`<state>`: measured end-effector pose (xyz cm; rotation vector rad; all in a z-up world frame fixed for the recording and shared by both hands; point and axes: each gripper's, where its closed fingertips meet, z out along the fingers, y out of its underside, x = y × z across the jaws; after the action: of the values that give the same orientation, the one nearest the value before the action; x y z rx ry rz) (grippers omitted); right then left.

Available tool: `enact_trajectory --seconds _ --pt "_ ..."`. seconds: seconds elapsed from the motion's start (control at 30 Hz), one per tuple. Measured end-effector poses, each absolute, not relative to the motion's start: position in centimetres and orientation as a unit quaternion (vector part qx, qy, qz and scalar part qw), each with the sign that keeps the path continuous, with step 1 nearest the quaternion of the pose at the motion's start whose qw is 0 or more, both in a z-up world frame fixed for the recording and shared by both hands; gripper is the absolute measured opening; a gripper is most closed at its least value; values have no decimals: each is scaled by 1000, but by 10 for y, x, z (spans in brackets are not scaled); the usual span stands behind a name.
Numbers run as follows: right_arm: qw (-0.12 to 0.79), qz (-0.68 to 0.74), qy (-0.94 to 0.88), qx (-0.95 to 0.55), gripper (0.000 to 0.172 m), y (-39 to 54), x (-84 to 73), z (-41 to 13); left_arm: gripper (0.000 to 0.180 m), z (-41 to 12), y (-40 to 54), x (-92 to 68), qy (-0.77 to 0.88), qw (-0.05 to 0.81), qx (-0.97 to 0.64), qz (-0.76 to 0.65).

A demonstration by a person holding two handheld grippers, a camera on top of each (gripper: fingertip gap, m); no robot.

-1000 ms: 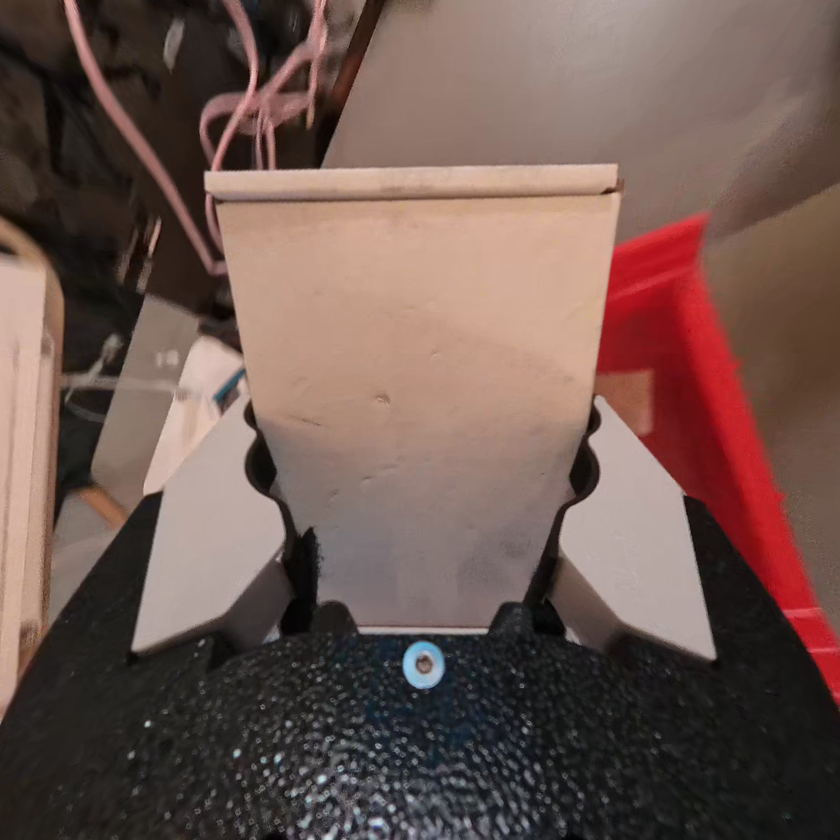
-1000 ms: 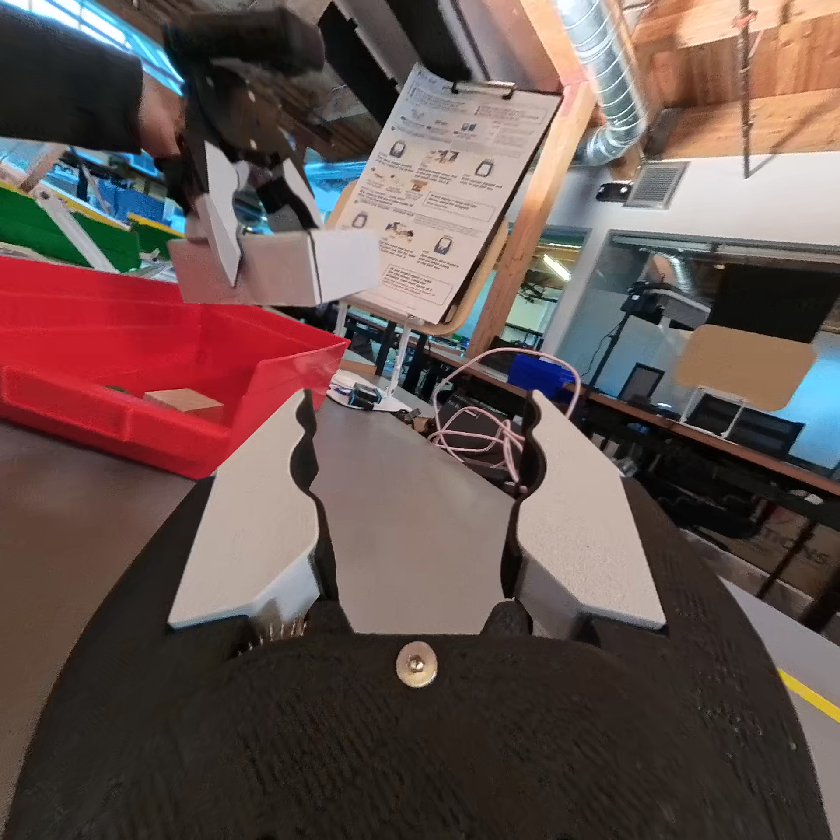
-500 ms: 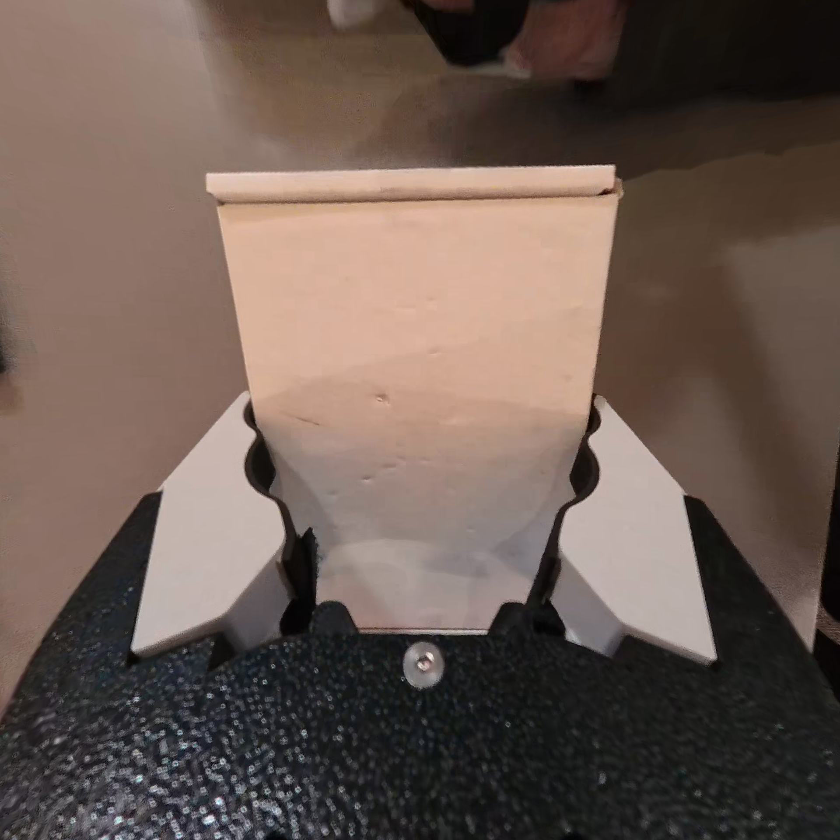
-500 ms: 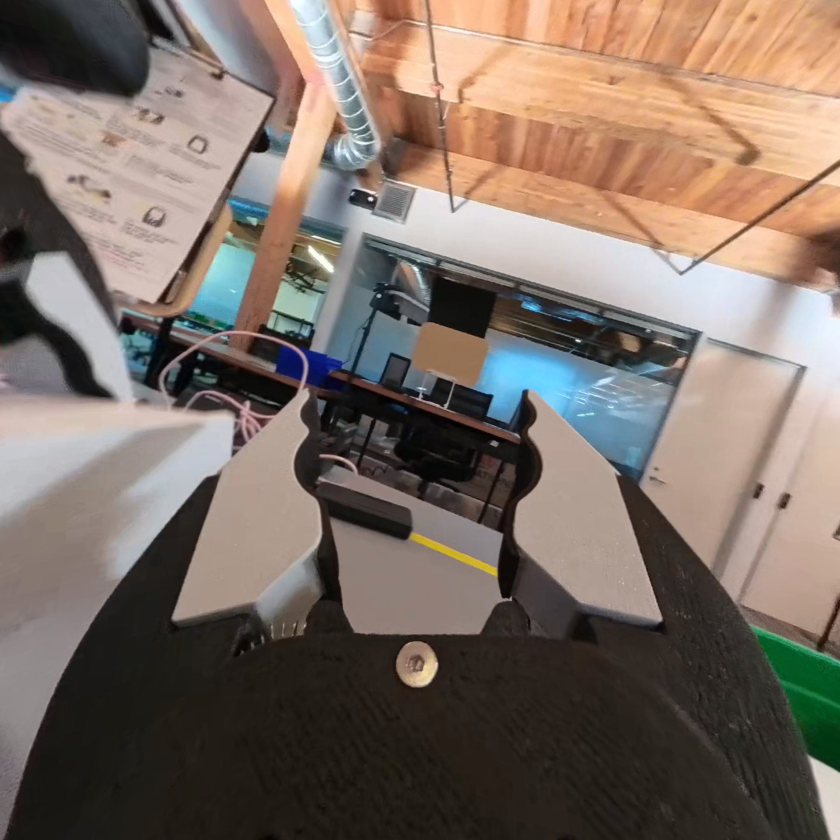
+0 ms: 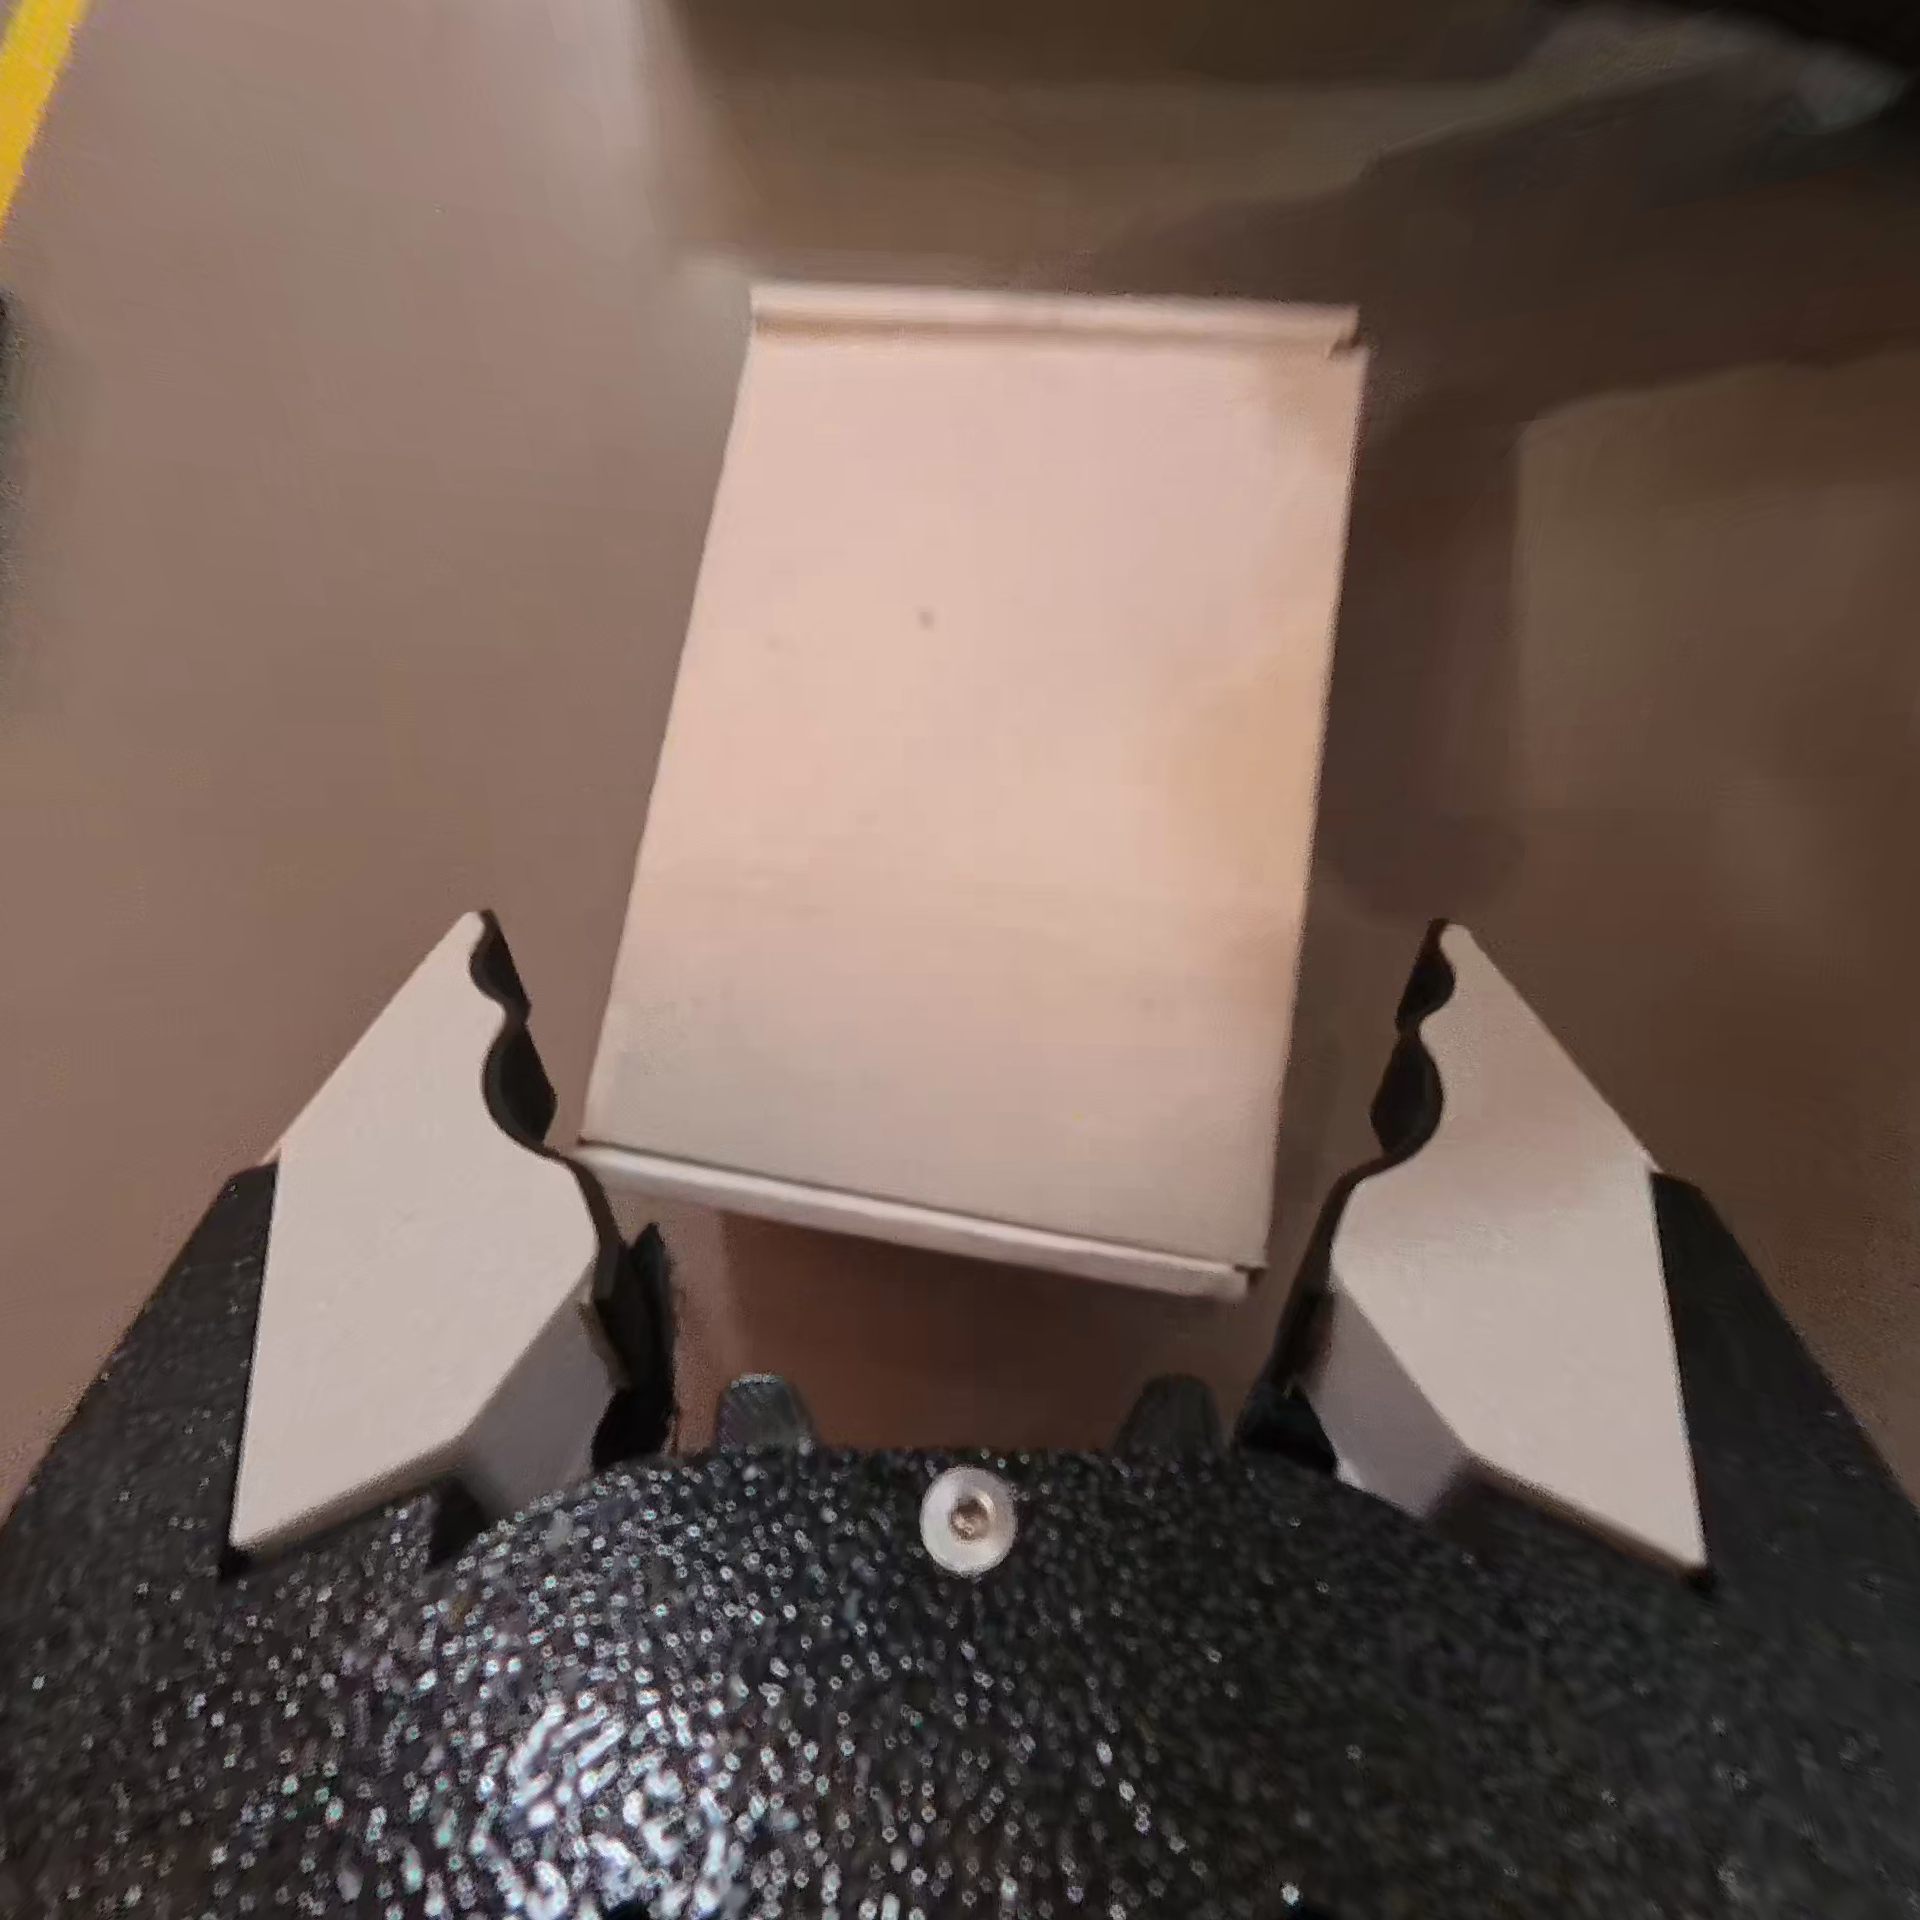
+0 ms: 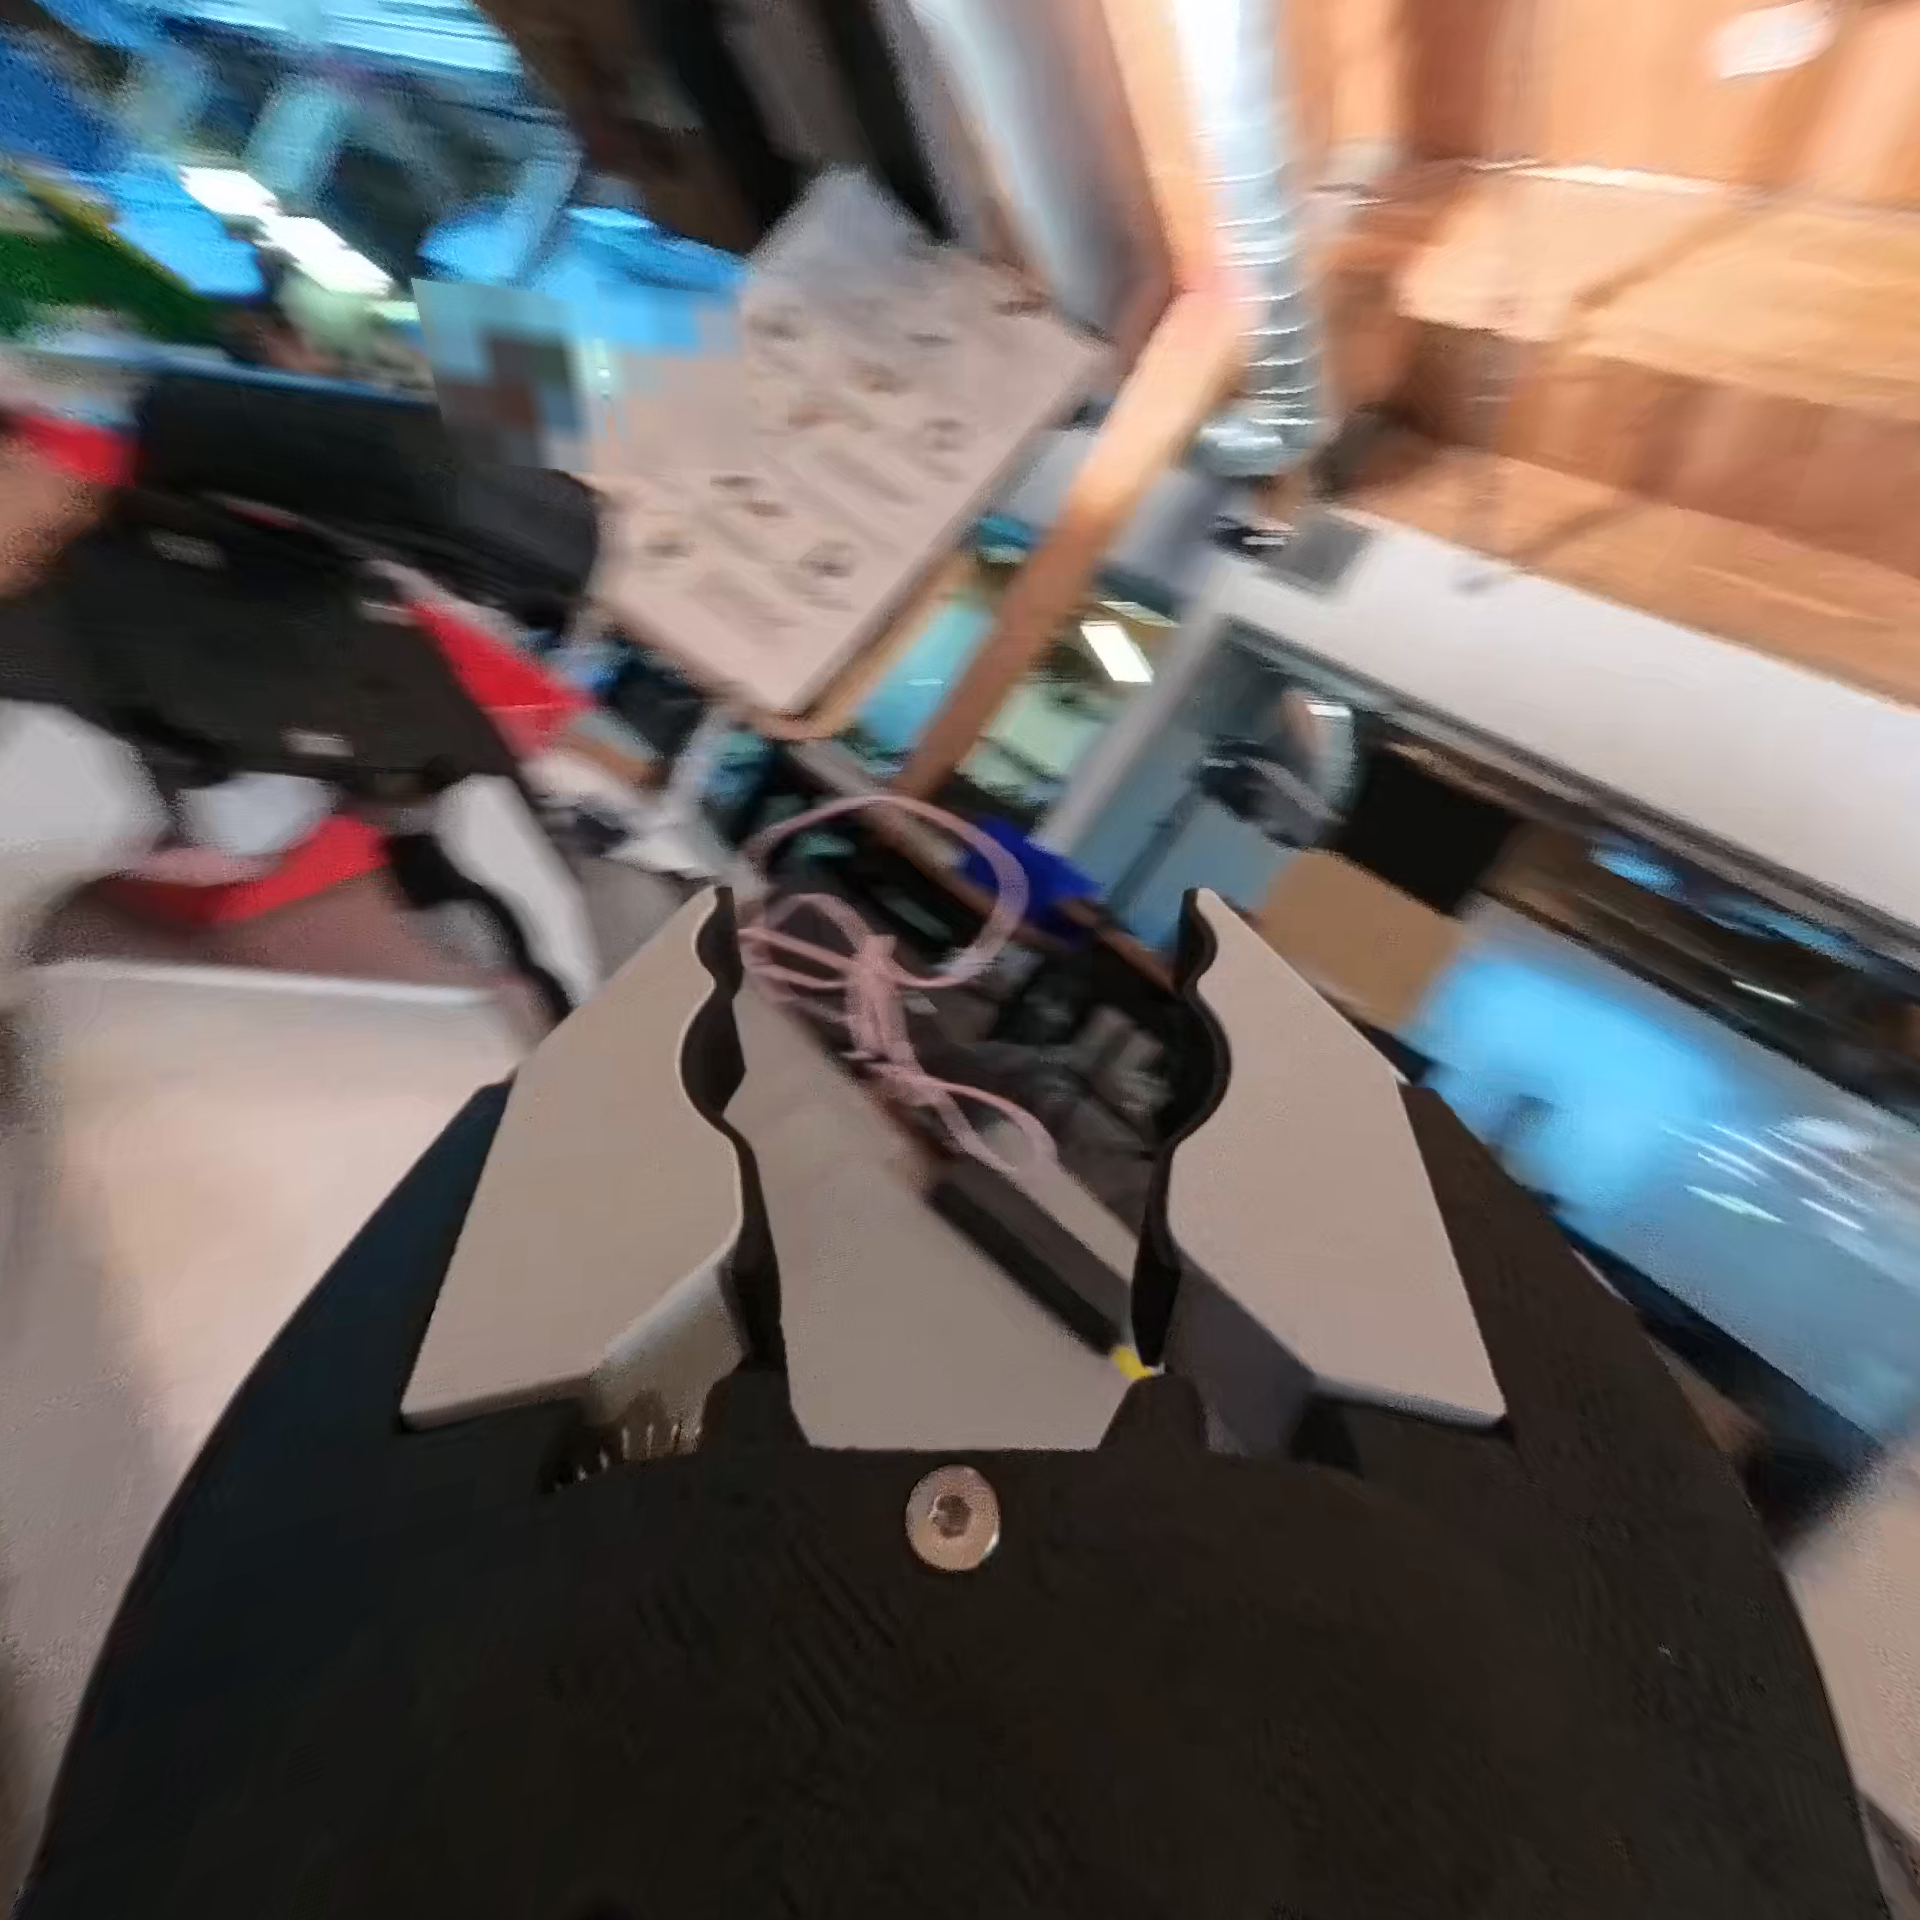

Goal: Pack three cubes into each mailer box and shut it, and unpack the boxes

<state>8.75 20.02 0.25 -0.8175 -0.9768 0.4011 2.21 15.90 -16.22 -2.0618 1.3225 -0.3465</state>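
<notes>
1. Workshop clutter is smearing across the right wrist view: timber beams, a clipboard of paper [image 6: 831, 457], pink cables [image 6: 883, 966] past the table's far edge.
2. Filling the left wrist view, the brown-grey table [image 5: 312, 623] is carrying the task's thing.
3. A closed, pale cardboard mailer box [image 5: 977, 748] is lying flat on that table, skewed slightly, lid fold along its far edge, a few small marks on its top.
4. Above it, the left hand-held gripper [image 5: 961, 925] is standing spread wide, its fingers [image 5: 416, 1195] clear of both box sides, gripping nothing.
5. Elsewhere, the right hand-held gripper [image 6: 956, 904] is parted and bare.
6. Judging the step as setting the box down: lifting straight away, without clipping the box's near corners, should be keeping it square for unpacking.
</notes>
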Motion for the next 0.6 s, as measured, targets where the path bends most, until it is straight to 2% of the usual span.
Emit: enact_trajectory --seconds 0.13,0.3,0.47,0.6 --pt "672 221 -612 -354 87 149 54 -32 153 -181 162 12 497 310 -801 -124" --pt "583 93 -745 -309 91 123 38 -92 151 -175 163 11 450 255 -837 -181" --pt "524 -75 -794 -298 94 148 34 -140 150 -164 152 20 421 170 -851 -265" --pt "536 -121 -774 -314 76 167 41 -133 142 -147 162 31 419 243 -830 -276"
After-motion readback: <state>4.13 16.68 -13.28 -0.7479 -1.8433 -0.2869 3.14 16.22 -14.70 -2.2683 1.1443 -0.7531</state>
